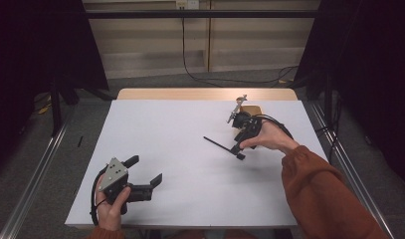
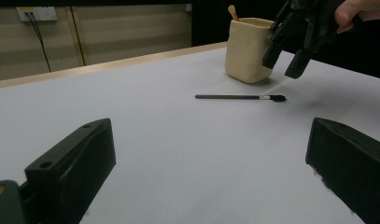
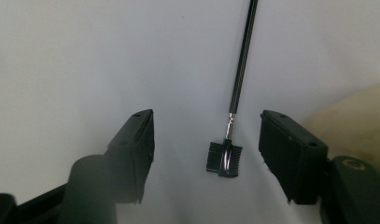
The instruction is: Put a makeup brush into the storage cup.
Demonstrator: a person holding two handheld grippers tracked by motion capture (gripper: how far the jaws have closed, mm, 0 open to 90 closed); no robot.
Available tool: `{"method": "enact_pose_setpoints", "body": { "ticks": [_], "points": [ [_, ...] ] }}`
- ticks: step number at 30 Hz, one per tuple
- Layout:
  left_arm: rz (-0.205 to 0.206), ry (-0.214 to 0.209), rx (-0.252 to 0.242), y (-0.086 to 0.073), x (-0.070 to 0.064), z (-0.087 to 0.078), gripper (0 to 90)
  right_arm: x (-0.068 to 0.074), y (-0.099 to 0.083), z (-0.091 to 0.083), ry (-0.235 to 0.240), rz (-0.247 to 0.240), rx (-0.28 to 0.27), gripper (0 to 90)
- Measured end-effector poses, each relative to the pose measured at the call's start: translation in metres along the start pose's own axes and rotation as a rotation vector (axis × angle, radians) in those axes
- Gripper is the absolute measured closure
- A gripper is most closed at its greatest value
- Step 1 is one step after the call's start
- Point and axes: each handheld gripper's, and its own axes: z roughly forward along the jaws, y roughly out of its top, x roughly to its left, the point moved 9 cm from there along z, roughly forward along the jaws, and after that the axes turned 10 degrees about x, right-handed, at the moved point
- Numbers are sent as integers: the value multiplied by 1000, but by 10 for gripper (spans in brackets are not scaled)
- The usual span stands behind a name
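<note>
A thin black brush (image 1: 219, 144) with a small comb head lies flat on the white table (image 1: 190, 189). My right gripper (image 1: 238, 152) points down over its head end, open and a little above it. In the right gripper view the comb head (image 3: 224, 158) sits between the two spread jaws of this gripper (image 3: 207, 126), touching neither. A beige cup (image 1: 253, 110) stands just behind that hand. My left gripper (image 1: 145, 170) rests open near the front left with nothing in it. Its own view looks past its open jaws (image 2: 210, 135) at the brush (image 2: 239, 97), the cup (image 2: 246, 51) and the right gripper (image 2: 283, 65).
A pale stick (image 2: 232, 11) pokes out of the cup. A wooden strip (image 1: 205, 93) runs along the table's far edge. Cables (image 1: 200, 74) lie on the floor beyond it, and metal rails (image 1: 36, 169) flank both sides of the table.
</note>
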Motion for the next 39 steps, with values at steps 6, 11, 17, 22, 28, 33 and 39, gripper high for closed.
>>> {"method": "enact_pose_setpoints", "body": {
  "ticks": [6, 11, 17, 22, 28, 33, 39],
  "points": [
    [0, -1, -1, 0, 0, 0, 15, 2, 2, 12, -25, -21, 85, 470],
    [-1, -4, 0, 0, -1, 0, 15, 2, 5, 19, -58, -27, 106, 583],
    [2, -3, 0, 0, 0, 0, 15, -3, 5, 30, -122, -10, 154, 677],
    [2, -6, 0, 0, -1, 0, 15, -6, 4, 38, -153, 10, 177, 716],
    [7, -5, -1, 0, -1, -1, 15, -7, 7, 41, -161, 13, 172, 755],
    [5, -9, -1, 0, -1, -1, 14, -9, 6, 46, -163, 27, 179, 756],
    [5, -9, 1, 0, -2, 0, 15, -11, 4, 50, -148, 32, 187, 761]
  ]
}}
